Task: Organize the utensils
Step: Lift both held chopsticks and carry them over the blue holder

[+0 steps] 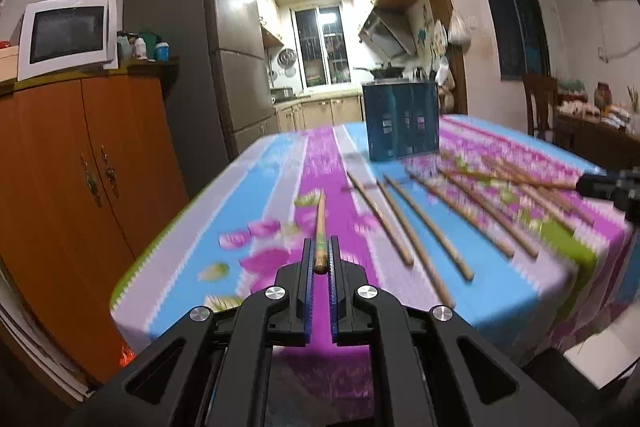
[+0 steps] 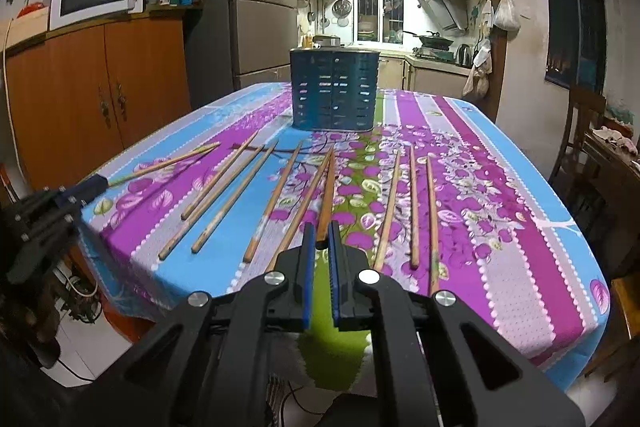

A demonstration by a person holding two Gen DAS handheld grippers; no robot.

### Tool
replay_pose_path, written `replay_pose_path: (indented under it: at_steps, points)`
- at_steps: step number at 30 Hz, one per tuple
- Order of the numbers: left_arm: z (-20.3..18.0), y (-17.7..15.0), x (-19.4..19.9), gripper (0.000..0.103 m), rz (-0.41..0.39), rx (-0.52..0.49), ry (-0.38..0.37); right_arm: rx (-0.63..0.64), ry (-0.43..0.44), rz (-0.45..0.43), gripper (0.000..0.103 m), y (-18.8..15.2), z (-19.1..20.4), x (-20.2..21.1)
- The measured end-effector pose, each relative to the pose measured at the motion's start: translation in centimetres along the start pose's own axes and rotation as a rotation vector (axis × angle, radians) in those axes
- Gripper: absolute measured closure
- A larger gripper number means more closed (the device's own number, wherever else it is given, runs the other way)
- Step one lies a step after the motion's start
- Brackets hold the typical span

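My left claw [image 1: 321,255] pinched one chopstick [image 1: 320,231] above the desk [image 1: 256,187]; my right claw [image 2: 321,241] gripped another chopstick [image 2: 328,195]. More chopsticks [image 2: 236,187] lay before the blue holder [image 2: 334,91].

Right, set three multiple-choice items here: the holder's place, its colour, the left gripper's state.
1. Where is the holder? A on the table, beyond the chopsticks; B on the floor; C on a shelf.
2. Its colour? A red; B blue; C white.
3. The left gripper is: A open, empty; B shut on a chopstick; C shut on a spoon.
Answers: 1 A, it stands past the row; 2 B, its walls are blue; 3 B, its pads clamp one end.
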State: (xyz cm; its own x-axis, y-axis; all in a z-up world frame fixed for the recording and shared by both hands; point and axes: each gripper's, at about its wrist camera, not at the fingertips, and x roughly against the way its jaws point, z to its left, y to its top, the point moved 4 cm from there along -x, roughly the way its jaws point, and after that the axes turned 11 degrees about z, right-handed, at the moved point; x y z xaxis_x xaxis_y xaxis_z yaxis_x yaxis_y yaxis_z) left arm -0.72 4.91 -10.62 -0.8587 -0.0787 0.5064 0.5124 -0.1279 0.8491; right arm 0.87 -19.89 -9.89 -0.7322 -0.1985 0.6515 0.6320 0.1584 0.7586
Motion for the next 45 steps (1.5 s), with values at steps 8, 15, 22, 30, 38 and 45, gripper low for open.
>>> replay_pose_path:
  at_steps: [8, 15, 22, 30, 38, 45]
  points:
    - [1.4, 4.3, 1.9, 0.096, -0.080, 0.055, -0.028, -0.017, 0.034, -0.038, 0.098, 1.8, -1.0, 0.7]
    - [2.5, 9.4, 2.2, 0.096, -0.113, 0.098, -0.088, -0.006, 0.042, -0.083, 0.098, 4.9, -2.2, 2.0]
    - [2.7, 13.7, 0.9, 0.096, -0.113, 0.097, -0.105, -0.011, 0.045, -0.124, 0.098, 9.0, -3.8, 2.8]
    - [2.4, 17.1, -0.6, 0.096, -0.084, 0.109, -0.160, 0.003, 0.056, -0.178, 0.098, 12.5, -4.7, 4.0]
    - [2.6, 19.7, -1.9, 0.096, -0.052, 0.119, -0.191, 0.006, 0.082, -0.176, 0.098, 15.0, -5.2, 4.0]
    - [3.0, 21.8, -2.3, 0.096, -0.030, 0.134, -0.228, -0.005, 0.109, -0.155, 0.098, 17.1, -5.4, 4.3]
